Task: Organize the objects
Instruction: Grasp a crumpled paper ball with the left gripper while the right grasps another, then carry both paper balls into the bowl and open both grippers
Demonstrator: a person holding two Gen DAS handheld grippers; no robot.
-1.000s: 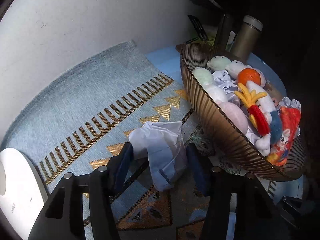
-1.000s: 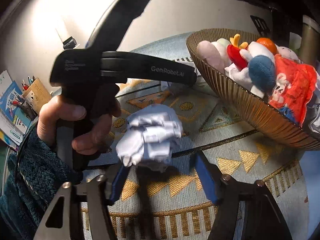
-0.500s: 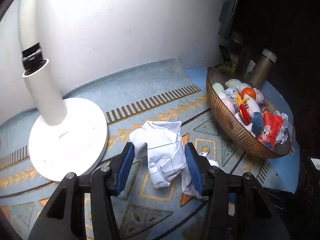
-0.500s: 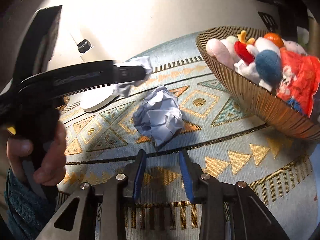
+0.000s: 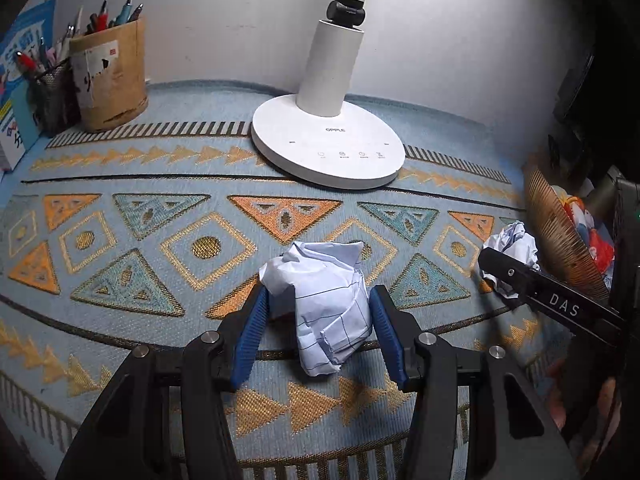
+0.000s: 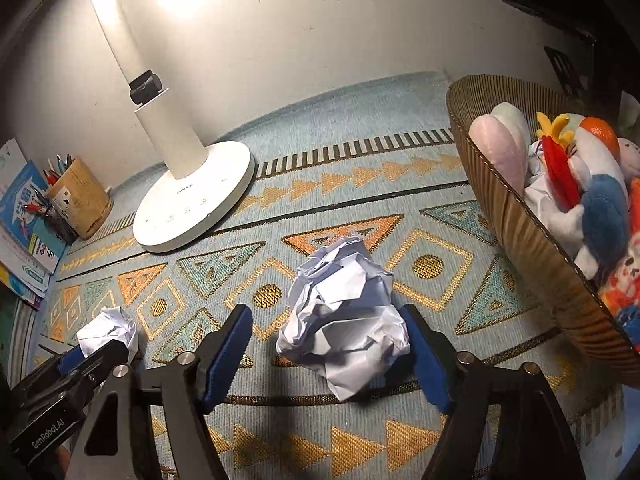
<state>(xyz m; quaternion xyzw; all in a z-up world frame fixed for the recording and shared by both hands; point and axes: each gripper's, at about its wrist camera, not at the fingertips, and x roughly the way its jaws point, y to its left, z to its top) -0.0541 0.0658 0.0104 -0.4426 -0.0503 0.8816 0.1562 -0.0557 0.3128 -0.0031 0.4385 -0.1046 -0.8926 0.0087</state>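
Note:
Two crumpled paper balls lie on the patterned mat. A lined paper ball sits between the fingers of my left gripper, which is open around it; its left pad stands clear. It also shows small in the right wrist view. A second paper ball sits between the fingers of my right gripper, open, with gaps on both sides. It shows at the right in the left wrist view. A ribbed brown bowl full of plush toys and paper stands to the right.
A white desk lamp stands at the back of the mat, also in the right wrist view. A brown pen holder and a mesh pen cup stand at the back left beside books. The wall runs behind.
My left gripper has swung left away from the bowl with the lined paper ball and now has it low on the mat. My right gripper has opened and closed in around the second ball.

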